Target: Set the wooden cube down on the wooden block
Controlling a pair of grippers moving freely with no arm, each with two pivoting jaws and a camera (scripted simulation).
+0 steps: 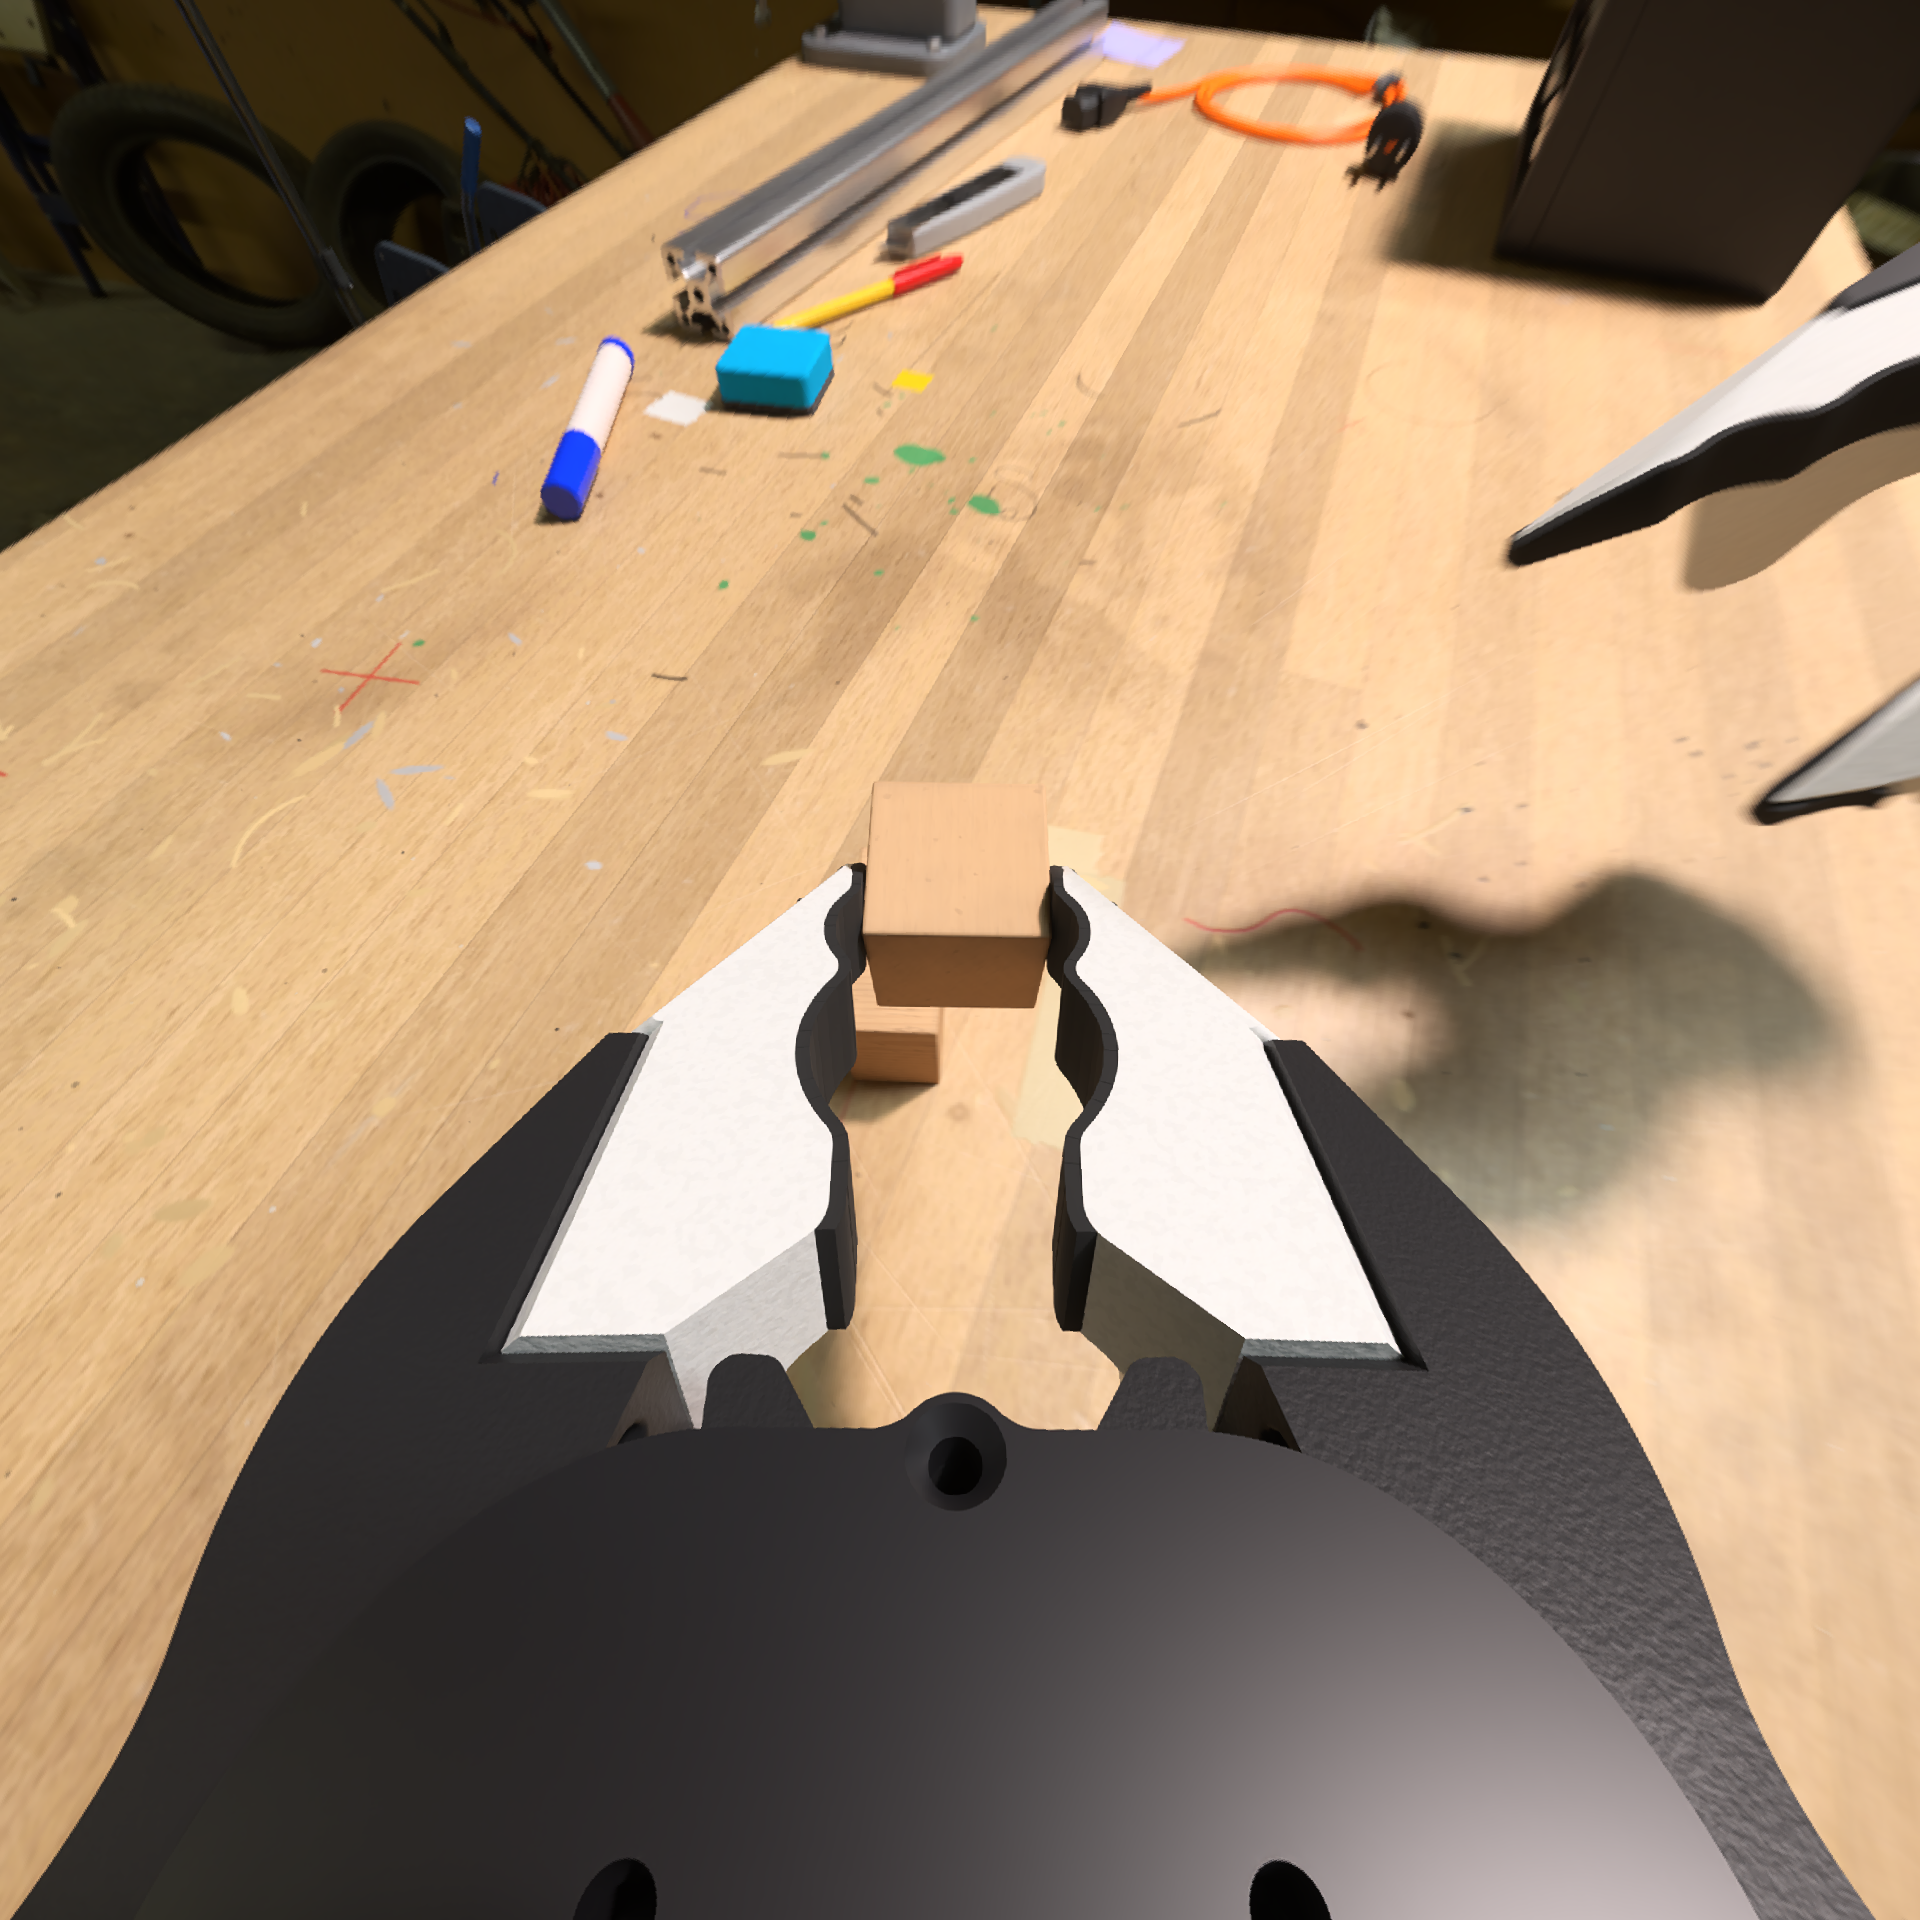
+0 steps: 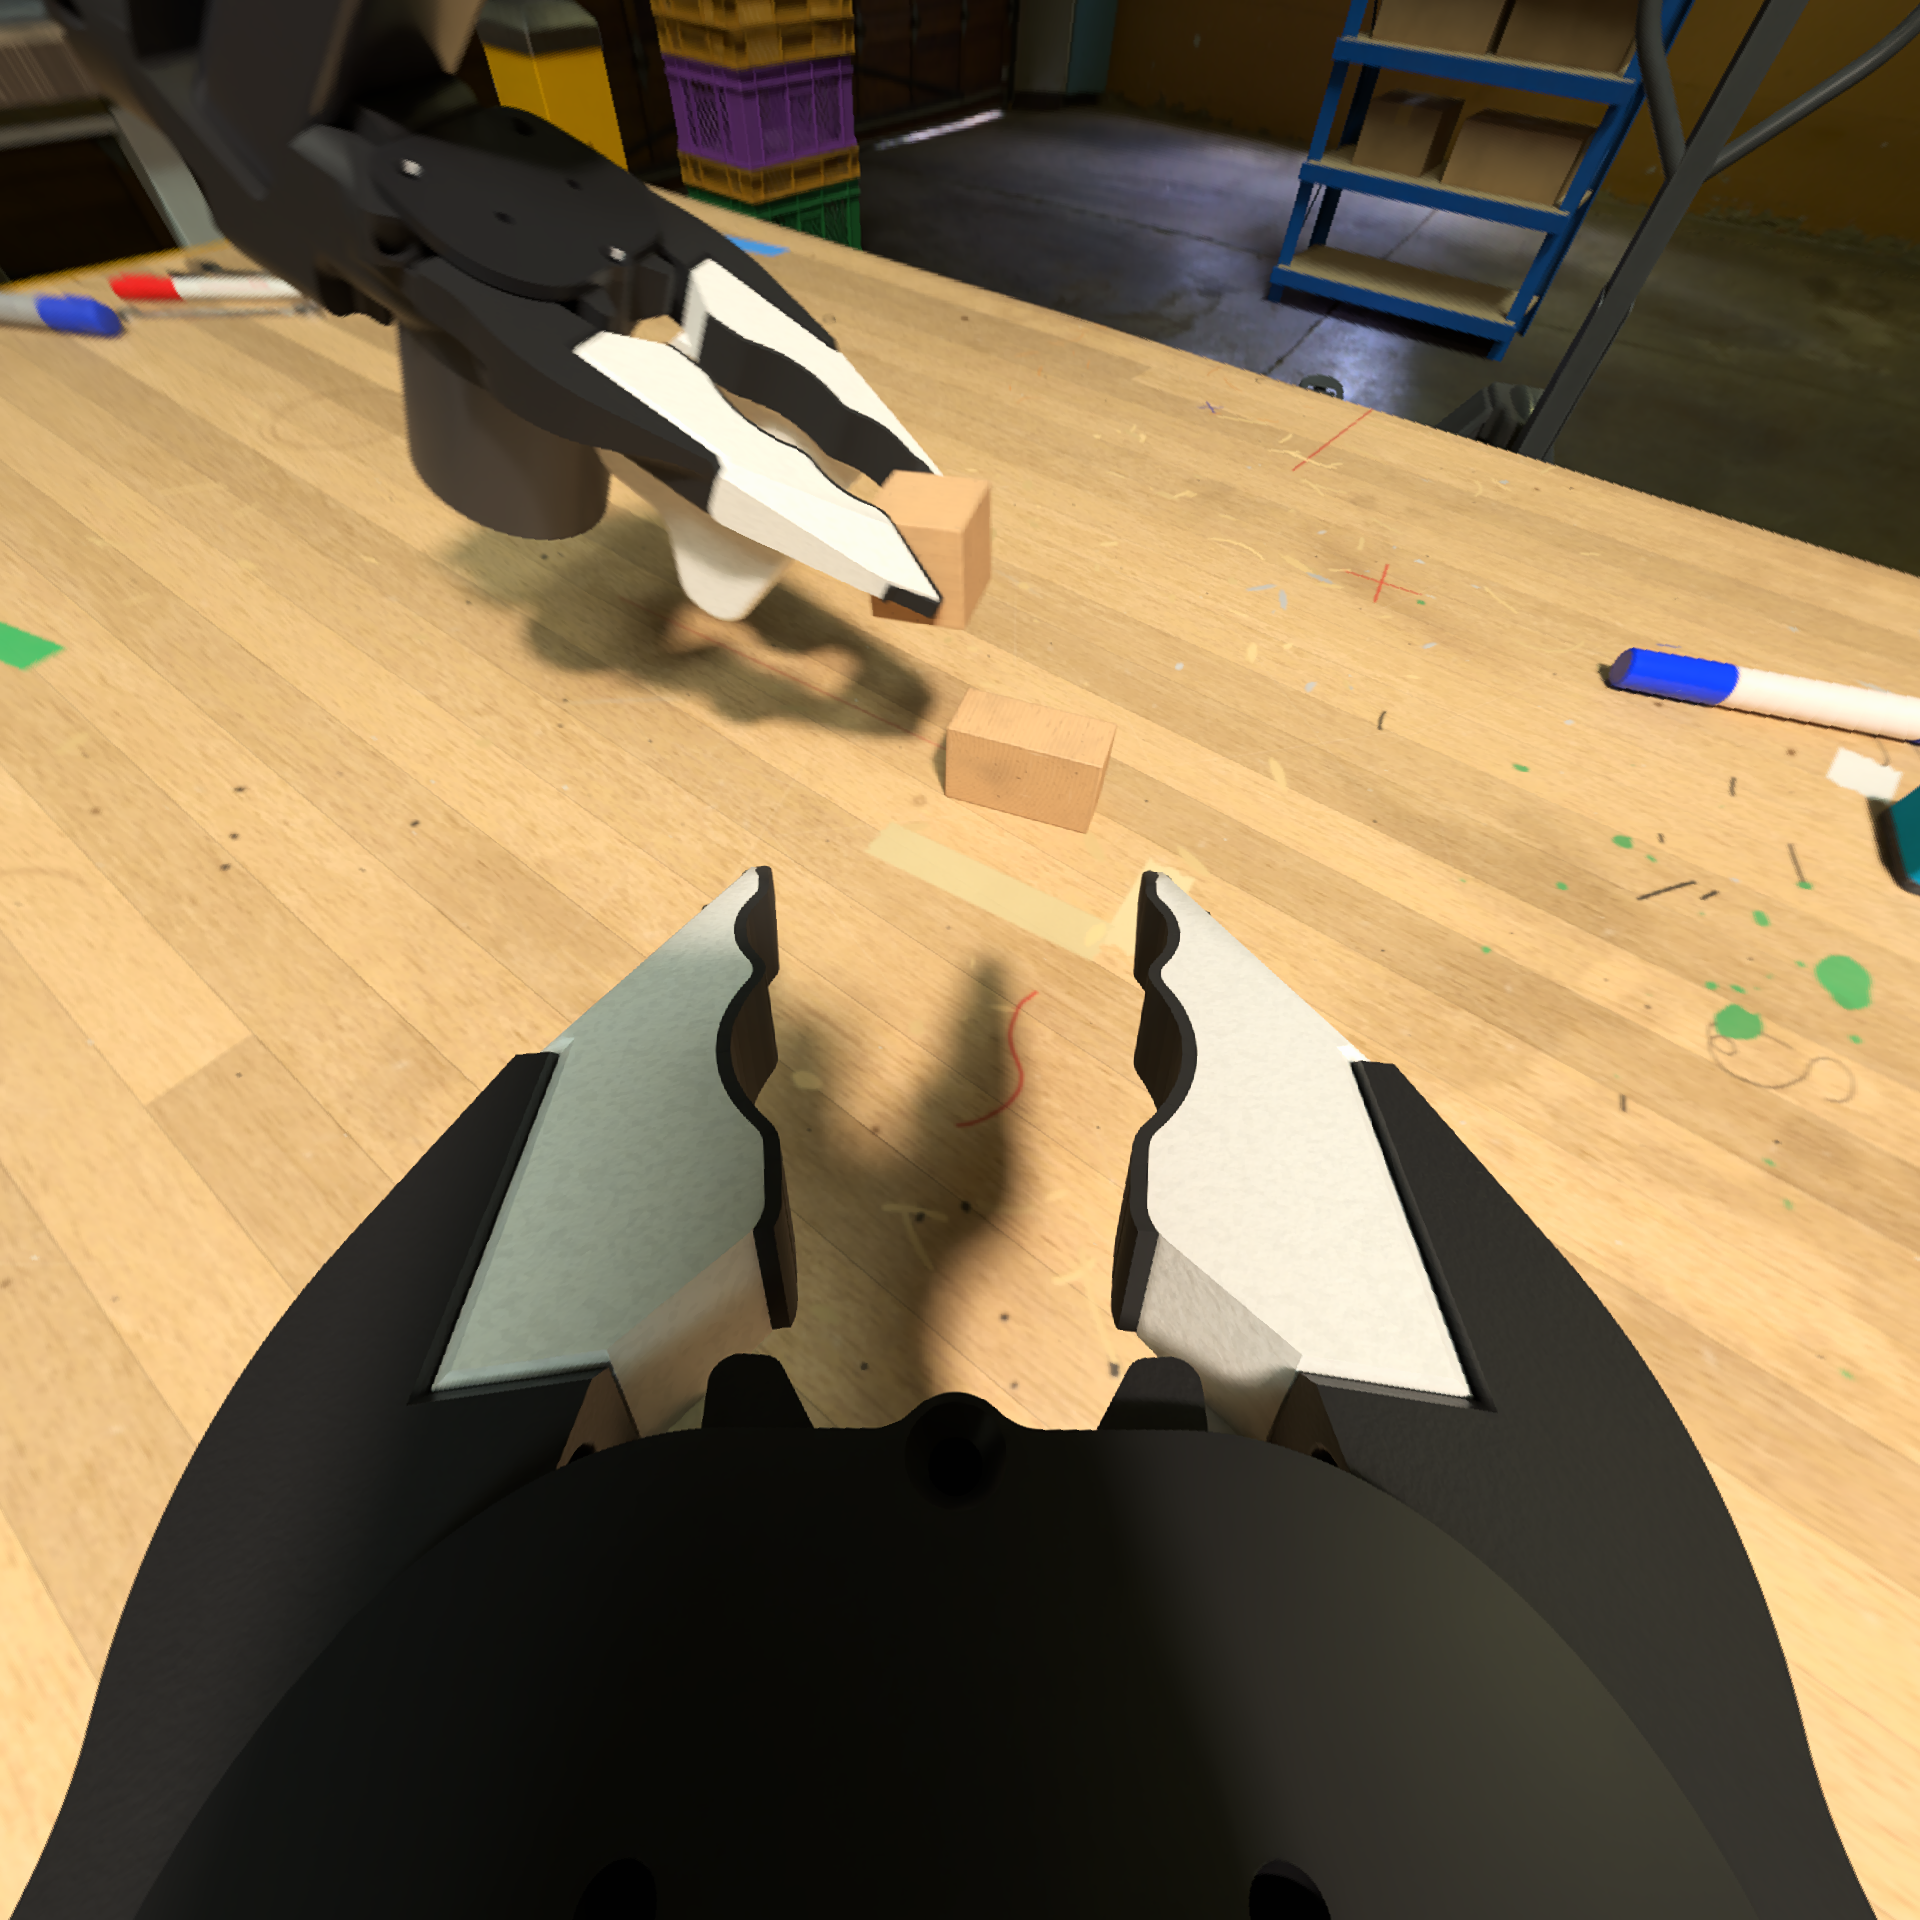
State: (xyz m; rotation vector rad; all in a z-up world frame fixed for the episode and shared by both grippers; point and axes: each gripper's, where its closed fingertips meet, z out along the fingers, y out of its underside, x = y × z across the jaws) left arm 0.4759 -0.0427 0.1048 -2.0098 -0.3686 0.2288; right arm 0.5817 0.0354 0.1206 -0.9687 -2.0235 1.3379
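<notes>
My left gripper [image 1: 954,883] is shut on the wooden cube [image 1: 956,894] and holds it in the air above the workbench. The wooden block [image 1: 896,1044] lies on the bench just below and a little nearer, mostly hidden by the cube. In the right wrist view the left gripper [image 2: 914,540] carries the cube [image 2: 940,545] above and slightly left of the block [image 2: 1029,758]. My right gripper [image 2: 956,883] is open and empty, low over the bench, short of the block. Its fingers [image 1: 1704,447] show at the right edge of the left wrist view.
On the workbench [image 1: 312,935] lie a blue-capped marker [image 1: 587,426], a cyan eraser [image 1: 774,366], a red-and-yellow pen [image 1: 883,291], aluminium bars [image 1: 862,177] and an orange cable [image 1: 1288,104]. The bench edge [image 2: 1558,457] runs behind the block; blue shelving [image 2: 1455,166] stands beyond.
</notes>
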